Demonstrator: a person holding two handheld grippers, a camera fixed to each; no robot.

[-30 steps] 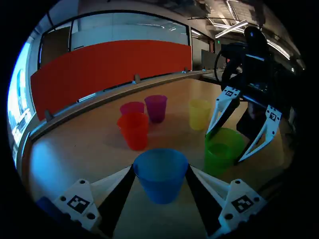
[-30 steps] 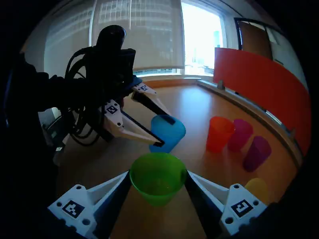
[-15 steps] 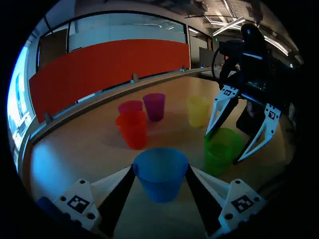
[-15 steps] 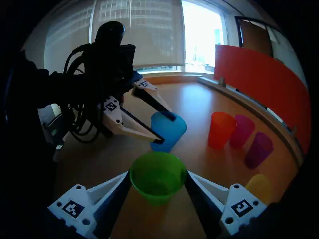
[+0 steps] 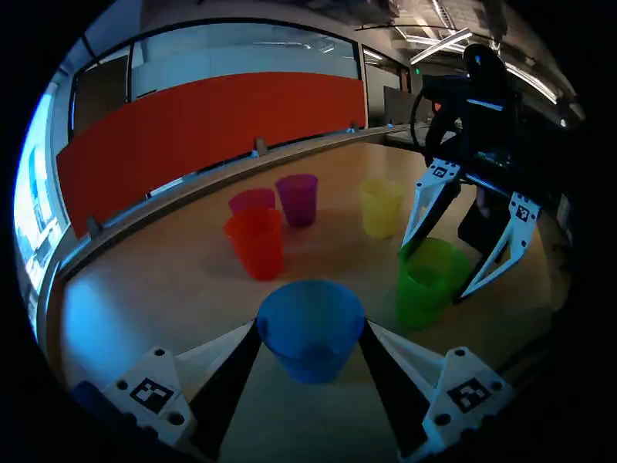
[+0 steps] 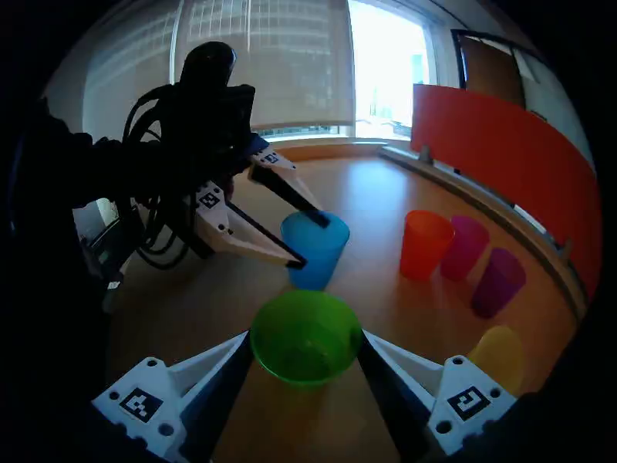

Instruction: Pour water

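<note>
The wooden table (image 5: 177, 270) carries everything, with a long red screen (image 5: 208, 123) standing along its far edge. A person holds both grippers low over it.

The left gripper (image 5: 310, 330) is closed to the width of the blue cup (image 5: 310, 347). One finger lies on each side of the cup wall, a little under the rim. The right gripper (image 6: 306, 339) holds the green cup (image 6: 306, 351) in the same way, and in the left gripper view its two fingers (image 5: 420, 220) slope down onto that cup from both sides. The two cups are near each other at the front of the table, mouths up. I cannot tell if they stand on the wood or hang just above it. I also cannot tell if there is water in either.

Behind them stand four free cups: orange (image 5: 256, 243), pink (image 5: 251, 199), purple (image 5: 297, 199) and yellow (image 5: 380, 207).

The cups look like thin, smooth plastic, so I judge them light and a little soft. A hard squeeze would probably bend the wall, and the cone shape could let a cup slide down between the fingers. The best hold is probably high on the wall, under the stiffer rim, with gentle pressure. Water would make the weight move when the cup tilts, so the tilt should be slow.
</note>
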